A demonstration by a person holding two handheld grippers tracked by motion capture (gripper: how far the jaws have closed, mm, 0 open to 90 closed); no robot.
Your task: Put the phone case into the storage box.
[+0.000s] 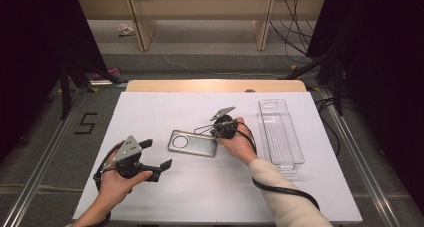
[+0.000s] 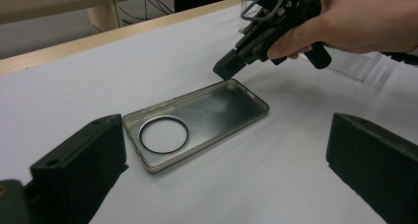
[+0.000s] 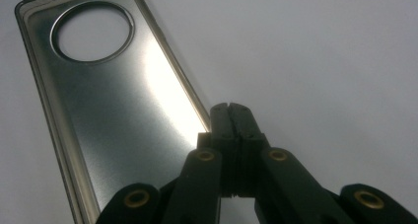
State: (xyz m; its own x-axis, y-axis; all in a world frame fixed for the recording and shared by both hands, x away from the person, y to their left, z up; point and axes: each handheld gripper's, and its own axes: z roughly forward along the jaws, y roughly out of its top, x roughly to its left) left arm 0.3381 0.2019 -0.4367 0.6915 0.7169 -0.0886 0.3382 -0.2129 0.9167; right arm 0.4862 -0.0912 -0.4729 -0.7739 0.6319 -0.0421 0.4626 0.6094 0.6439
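Observation:
A smoky clear phone case (image 1: 192, 143) (image 2: 197, 120) (image 3: 108, 100) with a round camera hole lies flat, inside up, in the middle of the white table. My right gripper (image 1: 216, 134) (image 2: 224, 71) (image 3: 230, 108) is shut, its tips pointing down at the case's right-hand rim near one long edge; I see nothing between the jaws. My left gripper (image 1: 157, 153) (image 2: 226, 174) stands open and empty to the left of the case, its jaws aimed at the case from a short distance.
A long clear plastic tray (image 1: 280, 132) (image 2: 360, 66) stands empty at the right of the table, beside the right hand. A cable (image 1: 285, 189) trails from the right gripper across the near right of the white sheet (image 1: 150, 112). The table's wooden far edge (image 1: 215, 85) shows behind.

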